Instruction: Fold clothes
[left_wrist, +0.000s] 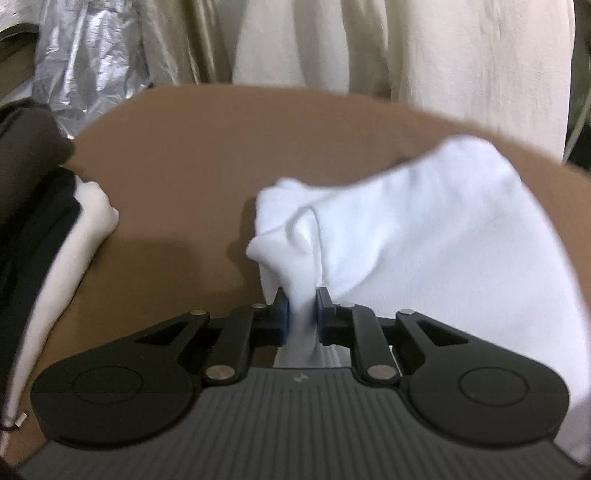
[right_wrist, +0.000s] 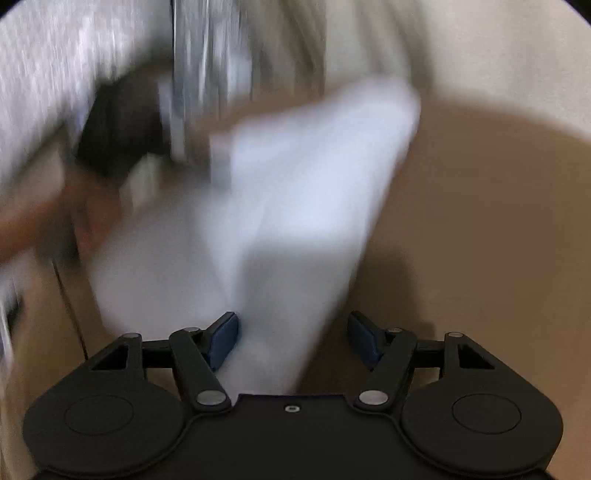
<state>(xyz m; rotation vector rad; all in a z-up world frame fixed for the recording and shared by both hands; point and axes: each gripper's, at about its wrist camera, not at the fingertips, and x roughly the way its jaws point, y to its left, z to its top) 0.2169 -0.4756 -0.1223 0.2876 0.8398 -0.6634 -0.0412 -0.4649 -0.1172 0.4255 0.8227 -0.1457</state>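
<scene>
A white garment (left_wrist: 424, 229) lies crumpled on the brown table (left_wrist: 207, 147). My left gripper (left_wrist: 302, 314) is shut on a bunched fold of it, the cloth pinched between the blue pads (left_wrist: 283, 314). In the blurred right wrist view the same white garment (right_wrist: 295, 192) stretches away from my right gripper (right_wrist: 293, 339). Its jaws stand wide apart. The cloth passes between them, close to the left pad (right_wrist: 223, 338), while the right pad stands clear of it.
A stack of folded clothes, black over white (left_wrist: 55, 251), sits at the left edge of the table. Cream curtains (left_wrist: 443, 55) and a crinkled silver sheet (left_wrist: 92, 55) hang behind. A dark blurred shape (right_wrist: 118, 129) shows at the right view's upper left.
</scene>
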